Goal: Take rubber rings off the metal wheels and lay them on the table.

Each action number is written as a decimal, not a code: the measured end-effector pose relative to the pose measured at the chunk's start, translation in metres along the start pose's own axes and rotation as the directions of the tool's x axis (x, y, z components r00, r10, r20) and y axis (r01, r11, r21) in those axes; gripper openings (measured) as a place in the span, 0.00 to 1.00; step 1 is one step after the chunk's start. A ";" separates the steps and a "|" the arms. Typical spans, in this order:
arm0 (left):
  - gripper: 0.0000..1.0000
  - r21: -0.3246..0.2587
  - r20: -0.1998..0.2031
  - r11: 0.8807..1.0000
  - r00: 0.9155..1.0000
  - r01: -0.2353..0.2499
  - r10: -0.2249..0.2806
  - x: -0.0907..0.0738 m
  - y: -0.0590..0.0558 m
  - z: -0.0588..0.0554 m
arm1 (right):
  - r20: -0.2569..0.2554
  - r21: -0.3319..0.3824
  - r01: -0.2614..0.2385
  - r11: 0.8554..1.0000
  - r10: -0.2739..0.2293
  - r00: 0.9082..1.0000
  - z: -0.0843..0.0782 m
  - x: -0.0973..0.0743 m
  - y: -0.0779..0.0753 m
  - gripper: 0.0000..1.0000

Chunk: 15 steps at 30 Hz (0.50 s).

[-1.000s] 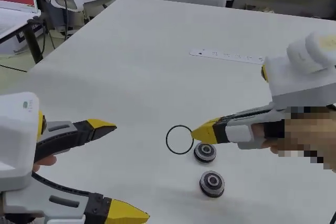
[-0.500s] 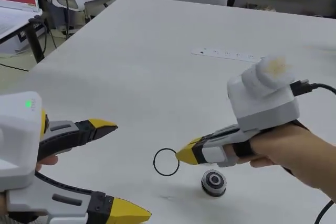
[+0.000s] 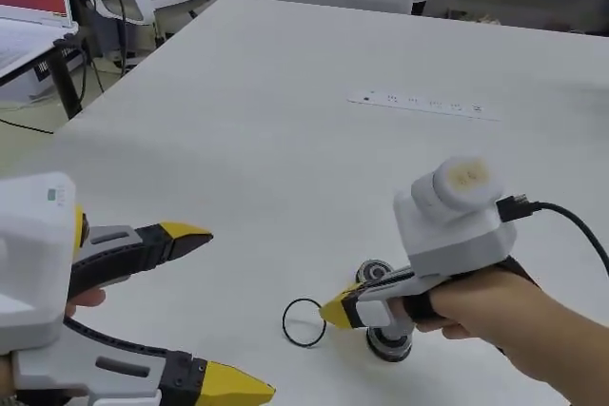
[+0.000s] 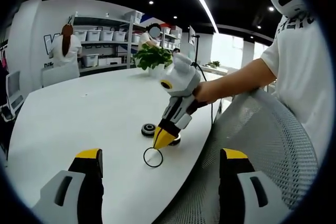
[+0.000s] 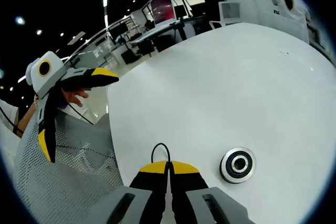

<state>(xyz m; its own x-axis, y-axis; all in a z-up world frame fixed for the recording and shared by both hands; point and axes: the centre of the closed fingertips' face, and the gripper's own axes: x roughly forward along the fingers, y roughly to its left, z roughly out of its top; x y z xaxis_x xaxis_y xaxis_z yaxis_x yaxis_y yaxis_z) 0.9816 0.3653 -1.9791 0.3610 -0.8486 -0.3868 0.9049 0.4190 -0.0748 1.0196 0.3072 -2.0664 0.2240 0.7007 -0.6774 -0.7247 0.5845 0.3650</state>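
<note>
At the near edge of the surface (image 3: 285, 121): rubber ring (image 3: 304, 322) lies flat, thin and black, off both wheels.
Right gripper (image 3: 333, 312): jaws pressed together; yellow tips meet the ring's rim on the side towards the wheels. In the right gripper view the ring's arc runs straight into the seam between the tips, so it reads as pinched there.
Left gripper (image 3: 214, 311): jaws wide apart, nothing between them, well to the left of the ring and off the surface.
Far wheel (image 3: 373, 272): flat on the surface, just behind the right gripper's jaws, near the ring but apart from it.
Near wheel (image 3: 390, 342): flat on the surface, partly hidden under the right gripper's body; cannot tell whether it touches it.
Wheel rims: too small to tell whether either carries a ring.
Power strip (image 3: 423, 104): white, lying across the surface well beyond the work.
Hand (image 3: 504, 316): wrapped round the right gripper's handle; cable (image 3: 571, 227) trails off to the right.
</note>
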 end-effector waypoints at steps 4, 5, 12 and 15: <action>0.90 -0.005 0.001 1.000 1.000 -0.005 0.005 0.000 0.001 0.000 | 0.013 -0.010 0.028 1.000 -0.028 1.000 0.000 0.002 -0.004 0.00; 0.90 -0.004 0.000 1.000 1.000 -0.006 0.006 0.000 0.001 0.000 | 0.013 -0.013 0.034 0.999 -0.034 0.999 0.000 0.003 -0.005 0.00; 0.89 -0.008 -0.009 1.000 1.000 -0.005 0.004 0.000 0.000 -0.002 | 0.012 -0.028 0.052 0.998 -0.052 0.999 -0.004 0.006 -0.006 0.04; 0.89 -0.010 -0.007 1.000 1.000 -0.006 0.006 0.000 0.000 -0.002 | 0.013 -0.036 0.064 0.997 -0.063 0.998 -0.003 0.005 -0.009 0.07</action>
<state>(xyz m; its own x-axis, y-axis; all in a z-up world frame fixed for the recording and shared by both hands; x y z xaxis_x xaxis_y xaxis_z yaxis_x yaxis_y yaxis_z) 0.9813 0.3662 -1.9807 0.3647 -0.8436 -0.3941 0.9004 0.4273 -0.0815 1.0249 0.3045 -2.0751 0.2776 0.6675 -0.6909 -0.7322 0.6126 0.2977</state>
